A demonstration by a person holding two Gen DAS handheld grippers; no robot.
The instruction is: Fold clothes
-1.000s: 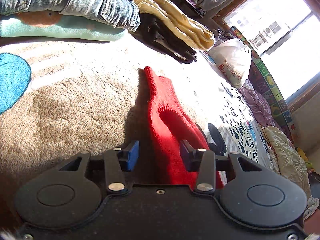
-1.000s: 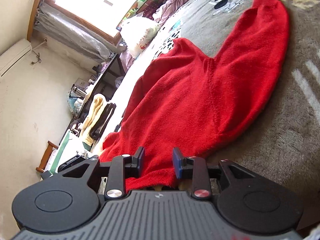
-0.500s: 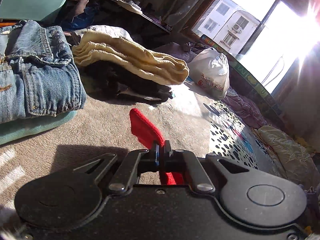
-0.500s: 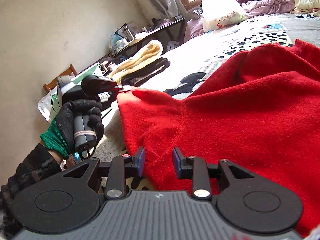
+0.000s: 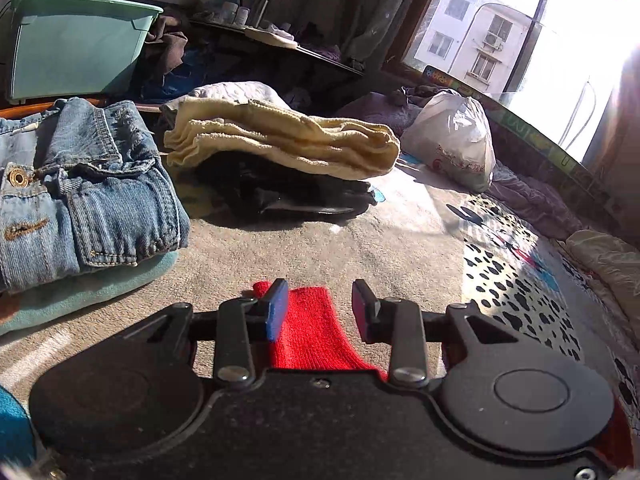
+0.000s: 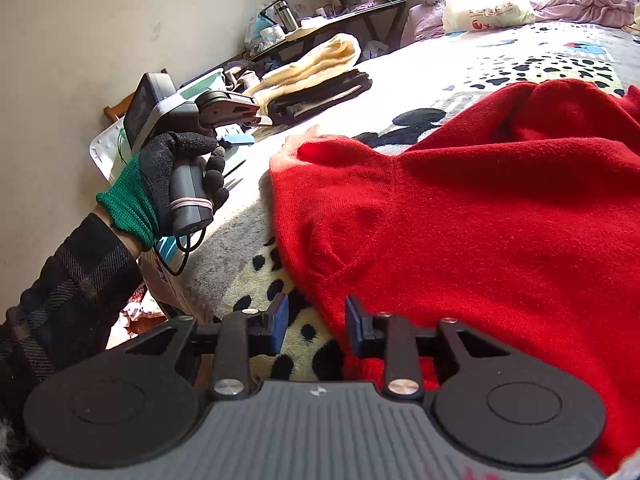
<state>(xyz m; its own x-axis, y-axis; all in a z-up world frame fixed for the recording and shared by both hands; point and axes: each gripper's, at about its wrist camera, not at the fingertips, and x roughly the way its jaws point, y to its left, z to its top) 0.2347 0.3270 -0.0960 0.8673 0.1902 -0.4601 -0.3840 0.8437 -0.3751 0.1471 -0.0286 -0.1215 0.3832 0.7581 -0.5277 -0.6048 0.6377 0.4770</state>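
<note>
1. The red sweater (image 6: 472, 216) lies spread on the bed (image 6: 460, 64), its body filling the right half of your right view, with one shoulder corner (image 6: 296, 152) reaching toward your left hand (image 6: 176, 176)
2. In your left view only its sleeve end (image 5: 308, 328) shows, lying flat on the beige blanket (image 5: 360, 248) and running back under the tool
3. Your left gripper (image 5: 320, 308) points slightly downward over that sleeve; its jaws have just been opening and now stand partly apart, the sleeve between them but the pads not pressing on it
4. From the right view, your gloved left hand grips the tool's handle, raised beside the bed edge, with a dark plaid sleeve (image 6: 68, 280) behind the wrist
5. Your right gripper (image 6: 316, 320) tilts down at the sweater's lower edge; the jaws are partly open, the right pad at the red hem, the left over the spotted blanket (image 6: 272, 304), nothing clamped
6. Farther out in the left view sit folded jeans (image 5: 80, 200), a cream folded piece (image 5: 280, 140) on dark clothes (image 5: 288, 196), a white bag (image 5: 456, 140) and a green bin (image 5: 76, 44)
</note>
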